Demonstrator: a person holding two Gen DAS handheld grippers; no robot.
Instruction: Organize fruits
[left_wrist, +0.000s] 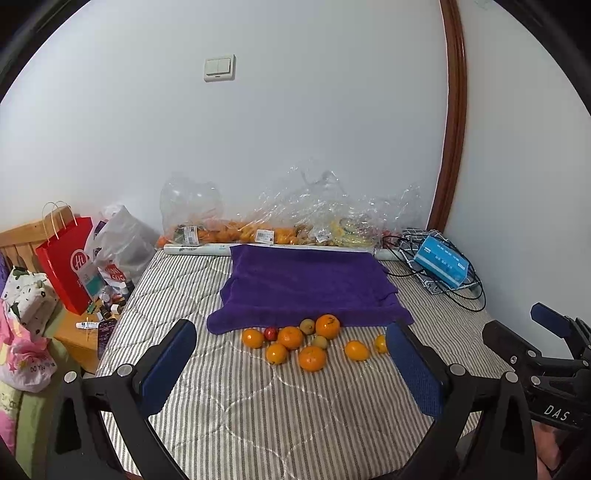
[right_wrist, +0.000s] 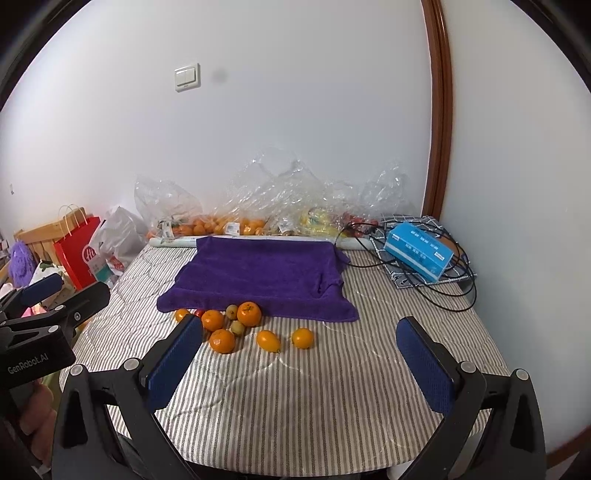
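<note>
A loose group of fruit lies on the striped bedcover just in front of a purple towel (left_wrist: 310, 280) (right_wrist: 258, 277): several oranges (left_wrist: 290, 337) (right_wrist: 249, 314), two small greenish-brown fruits (left_wrist: 307, 326) (right_wrist: 232, 311), a small red fruit (left_wrist: 270, 333) and an oval yellow-orange fruit (left_wrist: 357, 350) (right_wrist: 268, 340). My left gripper (left_wrist: 291, 354) is open and empty, held above the bed short of the fruit. My right gripper (right_wrist: 301, 350) is open and empty, also short of the fruit.
Clear plastic bags of fruit (left_wrist: 258, 225) (right_wrist: 236, 218) line the wall behind the towel. A blue box (left_wrist: 441, 266) (right_wrist: 419, 251) sits on black cables at the back right. A red paper bag (left_wrist: 68, 262) and clutter stand left of the bed.
</note>
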